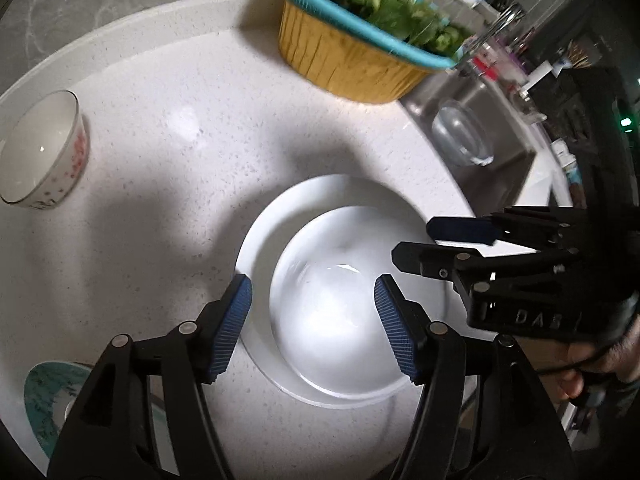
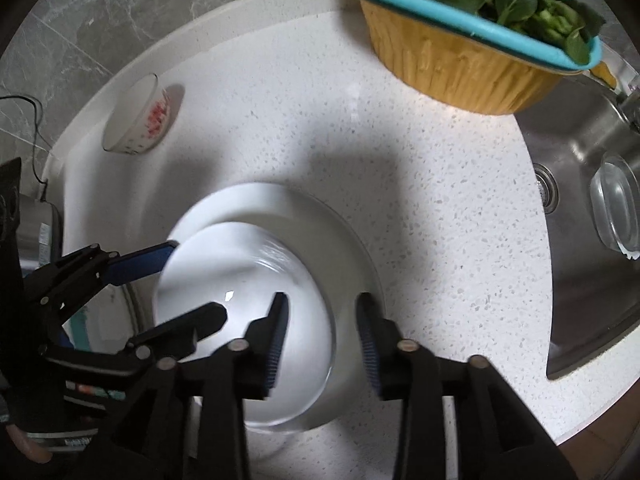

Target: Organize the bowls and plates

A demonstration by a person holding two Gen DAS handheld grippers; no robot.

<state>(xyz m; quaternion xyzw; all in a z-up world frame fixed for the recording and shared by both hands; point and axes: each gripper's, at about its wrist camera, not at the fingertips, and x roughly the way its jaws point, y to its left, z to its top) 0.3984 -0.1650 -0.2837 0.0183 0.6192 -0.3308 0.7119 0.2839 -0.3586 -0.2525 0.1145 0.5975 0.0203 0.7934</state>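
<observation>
A white bowl point(image 1: 340, 304) sits in a white plate point(image 1: 264, 232) on the speckled counter. It also shows in the right wrist view as the bowl point(image 2: 240, 280) on the plate point(image 2: 320, 220). My left gripper point(image 1: 312, 324) is open, its fingers straddling the bowl just above it. My right gripper point(image 2: 322, 340) is open at the bowl's right rim and appears in the left wrist view point(image 1: 416, 246) too. A small floral bowl point(image 1: 44, 152) stands at the far left near the wall point(image 2: 138, 120). A teal-rimmed plate point(image 1: 44, 396) lies at the lower left.
A yellow tub with a teal colander of greens point(image 1: 360, 40) stands at the back point(image 2: 480, 40). A steel sink point(image 2: 580, 200) with a clear glass bowl point(image 2: 618, 208) lies to the right. Bottles crowd the far right behind the sink.
</observation>
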